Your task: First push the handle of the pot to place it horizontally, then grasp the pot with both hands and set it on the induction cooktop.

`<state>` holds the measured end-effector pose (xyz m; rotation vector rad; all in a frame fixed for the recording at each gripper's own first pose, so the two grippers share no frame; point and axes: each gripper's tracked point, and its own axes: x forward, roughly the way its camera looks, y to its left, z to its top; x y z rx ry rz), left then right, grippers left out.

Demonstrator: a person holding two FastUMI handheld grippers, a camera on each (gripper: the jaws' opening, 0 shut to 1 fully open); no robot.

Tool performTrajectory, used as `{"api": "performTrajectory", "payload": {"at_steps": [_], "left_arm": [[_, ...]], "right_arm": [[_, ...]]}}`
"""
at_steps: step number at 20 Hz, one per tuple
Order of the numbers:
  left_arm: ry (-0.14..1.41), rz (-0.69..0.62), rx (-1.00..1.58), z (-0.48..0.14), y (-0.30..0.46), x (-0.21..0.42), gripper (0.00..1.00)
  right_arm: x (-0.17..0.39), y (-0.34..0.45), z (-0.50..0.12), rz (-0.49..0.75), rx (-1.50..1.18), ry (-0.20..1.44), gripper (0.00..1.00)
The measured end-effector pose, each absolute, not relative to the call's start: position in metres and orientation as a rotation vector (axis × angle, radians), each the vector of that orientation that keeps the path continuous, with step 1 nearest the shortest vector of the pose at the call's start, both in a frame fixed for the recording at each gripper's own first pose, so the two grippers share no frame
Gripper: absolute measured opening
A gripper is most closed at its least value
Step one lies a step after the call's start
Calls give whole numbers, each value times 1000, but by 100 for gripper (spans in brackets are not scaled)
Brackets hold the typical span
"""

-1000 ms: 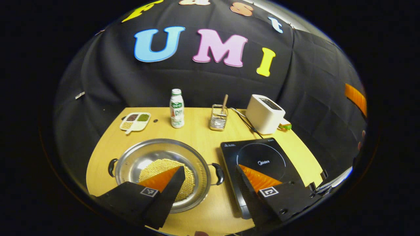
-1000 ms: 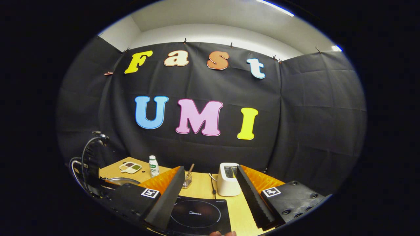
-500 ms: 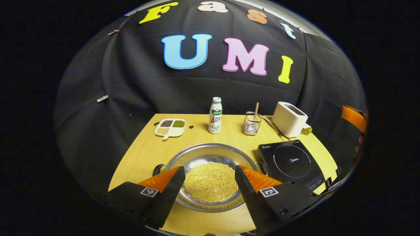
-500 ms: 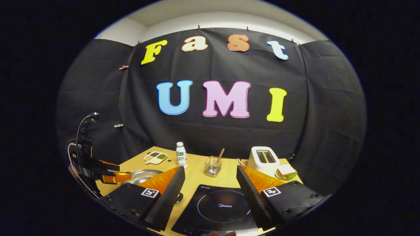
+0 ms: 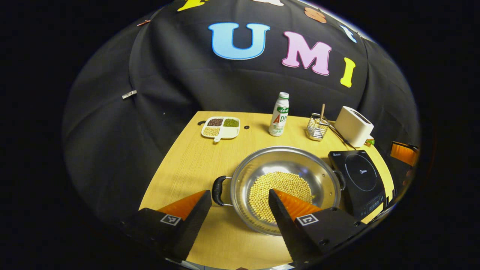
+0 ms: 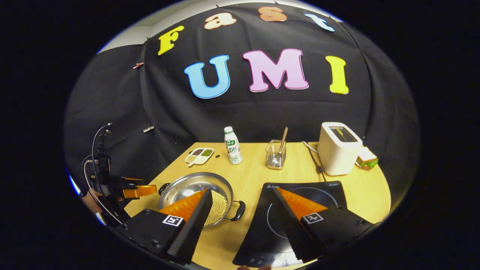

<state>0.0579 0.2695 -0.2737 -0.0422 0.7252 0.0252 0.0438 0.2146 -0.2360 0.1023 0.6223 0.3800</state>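
Left gripper view: pot beside cooktop.

Left claw spread wide; right claw likewise.

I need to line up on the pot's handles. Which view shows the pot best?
The left gripper view: the pot sits centred, both handles and the beans inside visible. In the right gripper view the pot lies farther off, partly behind that gripper's finger.
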Motion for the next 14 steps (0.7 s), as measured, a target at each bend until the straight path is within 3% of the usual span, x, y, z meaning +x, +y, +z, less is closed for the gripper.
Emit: {"api": "performTrajectory", "payload": {"at_steps": [7,14], "left_arm": [[886,15,-90,-328,292,81,95],[939,-3,-77,-354,297,109,86]], "right_arm": [[47,243,-316,376,49,818,99],[54,256,-374,333,52,948,99]]}}
